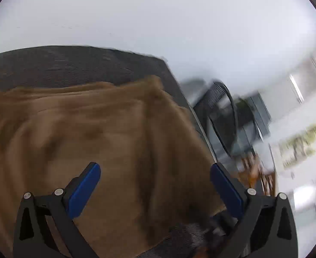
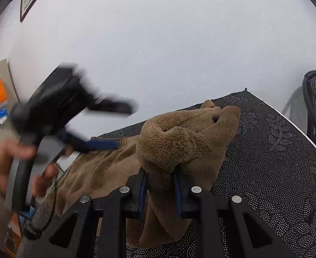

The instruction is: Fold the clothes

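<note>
Our right gripper pinches a raised bunch of the brown fleece garment between narrow fingers, lifting that fold clear of the dark patterned table. Our left gripper hovers with fingers spread wide, holding nothing; the fleece lies spread beneath and beyond them, presumably awaiting a second grasp.

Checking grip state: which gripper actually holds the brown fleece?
The right gripper, shut on the brown fleece; the left gripper hangs open above it.
</note>
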### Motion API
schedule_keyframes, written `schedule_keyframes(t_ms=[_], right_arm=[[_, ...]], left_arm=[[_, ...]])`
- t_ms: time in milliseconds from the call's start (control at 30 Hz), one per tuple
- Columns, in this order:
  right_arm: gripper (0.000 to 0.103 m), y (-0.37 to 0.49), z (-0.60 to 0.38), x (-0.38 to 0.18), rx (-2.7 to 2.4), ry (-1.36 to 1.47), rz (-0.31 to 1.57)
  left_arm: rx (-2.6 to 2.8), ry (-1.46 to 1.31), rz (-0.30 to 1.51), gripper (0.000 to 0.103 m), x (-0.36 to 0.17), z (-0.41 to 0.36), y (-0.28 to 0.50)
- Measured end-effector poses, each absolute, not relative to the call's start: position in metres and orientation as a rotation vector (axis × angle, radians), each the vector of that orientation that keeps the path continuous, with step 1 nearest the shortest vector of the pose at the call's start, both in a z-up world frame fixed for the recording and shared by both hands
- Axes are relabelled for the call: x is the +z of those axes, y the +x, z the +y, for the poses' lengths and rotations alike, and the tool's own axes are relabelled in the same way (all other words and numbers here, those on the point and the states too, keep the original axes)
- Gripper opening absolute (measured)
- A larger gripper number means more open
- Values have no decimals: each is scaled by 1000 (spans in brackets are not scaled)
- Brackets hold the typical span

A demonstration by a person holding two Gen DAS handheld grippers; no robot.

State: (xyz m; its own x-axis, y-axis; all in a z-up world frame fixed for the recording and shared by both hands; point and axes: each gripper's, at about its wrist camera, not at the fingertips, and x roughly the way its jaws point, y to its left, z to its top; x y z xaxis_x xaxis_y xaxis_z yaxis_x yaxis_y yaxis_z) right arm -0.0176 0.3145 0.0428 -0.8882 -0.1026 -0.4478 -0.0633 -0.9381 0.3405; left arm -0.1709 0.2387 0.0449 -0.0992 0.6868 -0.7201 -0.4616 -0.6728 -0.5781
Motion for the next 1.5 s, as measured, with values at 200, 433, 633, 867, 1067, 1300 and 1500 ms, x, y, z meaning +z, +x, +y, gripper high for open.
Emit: schedule_keyframes(t_ms=[200, 433, 633, 867, 1067, 1300, 1500], right_arm=[[23, -13, 303, 40, -2981, 738, -482], [23, -21, 299, 35, -2974, 752, -429], [23, -23, 300, 32, -2980, 763, -417], [24, -14, 305, 34, -3028, 727, -469], [86, -2, 307, 41, -3120, 634, -466], [86, -13, 320, 45, -3173, 672, -483], [86, -61, 343, 25, -3062, 845, -568]], left_arm=[[1808, -1498, -53, 103, 36, 318, -195], [1746, -1619, 203, 103, 16, 387, -204], [1749, -1634, 369, 102, 0, 401, -204], [1776, -1594, 396, 41, -2, 387, -211], [1792, -1560, 279, 36, 8, 365, -214], [1798, -1537, 144, 36, 17, 330, -216], [1799, -1526, 83, 36, 23, 319, -220]])
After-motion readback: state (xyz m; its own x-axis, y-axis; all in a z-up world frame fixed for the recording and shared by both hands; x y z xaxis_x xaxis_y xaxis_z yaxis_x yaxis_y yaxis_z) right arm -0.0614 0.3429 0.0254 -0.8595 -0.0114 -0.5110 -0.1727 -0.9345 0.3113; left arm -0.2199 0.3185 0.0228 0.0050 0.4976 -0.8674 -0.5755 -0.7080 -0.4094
